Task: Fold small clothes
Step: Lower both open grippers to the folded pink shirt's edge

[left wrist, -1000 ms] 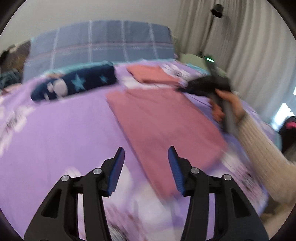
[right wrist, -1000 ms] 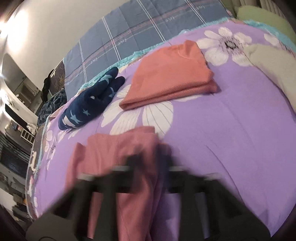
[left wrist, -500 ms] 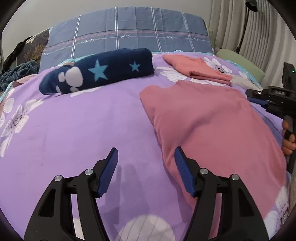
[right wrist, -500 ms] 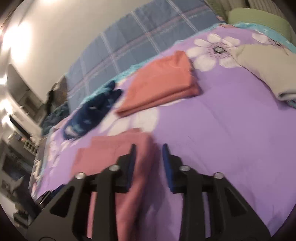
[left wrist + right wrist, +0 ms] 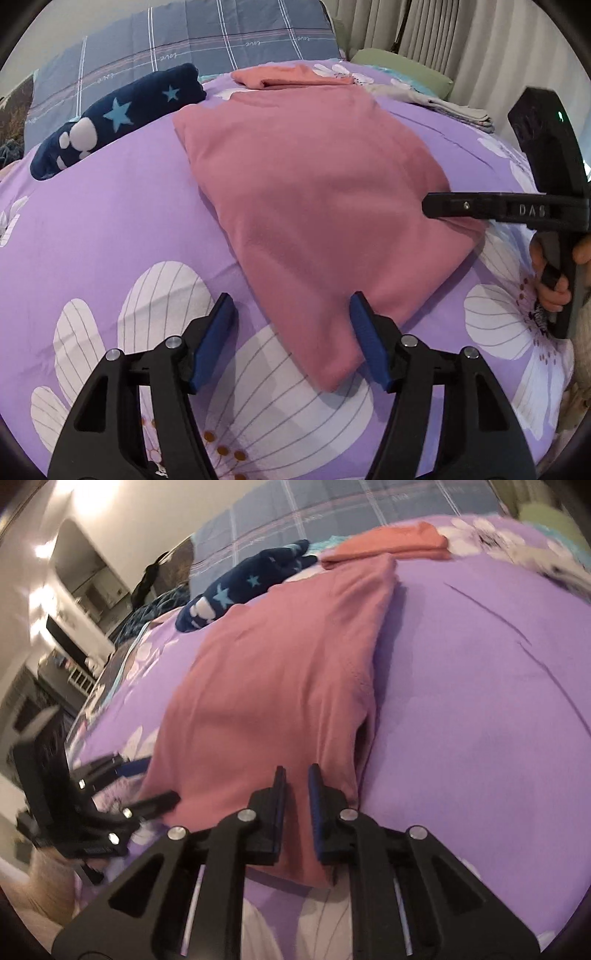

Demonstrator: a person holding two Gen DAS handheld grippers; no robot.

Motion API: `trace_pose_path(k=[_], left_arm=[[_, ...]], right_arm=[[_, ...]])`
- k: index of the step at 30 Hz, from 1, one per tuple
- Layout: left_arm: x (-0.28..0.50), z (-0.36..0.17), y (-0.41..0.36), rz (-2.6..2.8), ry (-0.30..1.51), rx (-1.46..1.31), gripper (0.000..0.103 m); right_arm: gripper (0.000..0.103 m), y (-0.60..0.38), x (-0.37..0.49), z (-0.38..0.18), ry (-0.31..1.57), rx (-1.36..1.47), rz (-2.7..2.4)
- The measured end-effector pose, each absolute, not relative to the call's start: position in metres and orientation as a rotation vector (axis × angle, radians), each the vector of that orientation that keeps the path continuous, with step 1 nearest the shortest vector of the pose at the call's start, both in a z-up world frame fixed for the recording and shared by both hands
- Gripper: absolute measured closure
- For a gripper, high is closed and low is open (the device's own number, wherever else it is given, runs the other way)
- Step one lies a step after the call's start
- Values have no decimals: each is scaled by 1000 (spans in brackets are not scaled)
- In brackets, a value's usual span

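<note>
A pink garment (image 5: 314,203) (image 5: 277,683) lies flat, folded lengthwise, on the purple flowered bedsheet (image 5: 110,221). My left gripper (image 5: 291,328) is open and low over the garment's near corner. The corner lies between its blue pads without being pinched. In the right wrist view the left gripper (image 5: 151,781) shows at that same corner. My right gripper (image 5: 297,775) sits at the garment's right edge with only a narrow gap. Its jaws are closing, pink cloth shows between them, and no firm pinch is visible. A hand holds the right gripper (image 5: 428,206).
A folded salmon garment (image 5: 288,75) (image 5: 391,544) lies beyond the pink one. A navy star-print fleece roll (image 5: 118,118) (image 5: 243,587) lies at the back left. Folded grey clothes (image 5: 443,105) and a green cushion (image 5: 402,70) sit back right, near curtains.
My left gripper has dropped toward the garment's near corner and its jaws have widened. My right gripper has moved from the far end to the garment's right edge and parted slightly.
</note>
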State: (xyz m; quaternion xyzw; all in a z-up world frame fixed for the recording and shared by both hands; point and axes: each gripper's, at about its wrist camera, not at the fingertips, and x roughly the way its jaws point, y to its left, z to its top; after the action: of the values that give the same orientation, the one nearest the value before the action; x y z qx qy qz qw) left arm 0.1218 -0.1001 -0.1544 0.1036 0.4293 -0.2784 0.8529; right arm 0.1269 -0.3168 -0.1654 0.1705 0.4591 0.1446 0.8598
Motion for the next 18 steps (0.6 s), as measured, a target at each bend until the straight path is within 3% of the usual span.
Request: trace_pose_path(k=[11, 12, 14, 18], left_arm=[[115, -149, -101, -522, 854, 229, 28], [113, -144, -101, -521, 841, 223, 28], [114, -134, -99, -527, 811, 181, 28], [130, -116, -104, -531, 754, 127, 28]], right_arm=[[89, -298, 109, -159, 882, 177, 223], [88, -300, 106, -156, 866, 188, 220], [73, -304, 98, -145, 810, 231, 244], [73, -304, 95, -125, 757, 242, 298]])
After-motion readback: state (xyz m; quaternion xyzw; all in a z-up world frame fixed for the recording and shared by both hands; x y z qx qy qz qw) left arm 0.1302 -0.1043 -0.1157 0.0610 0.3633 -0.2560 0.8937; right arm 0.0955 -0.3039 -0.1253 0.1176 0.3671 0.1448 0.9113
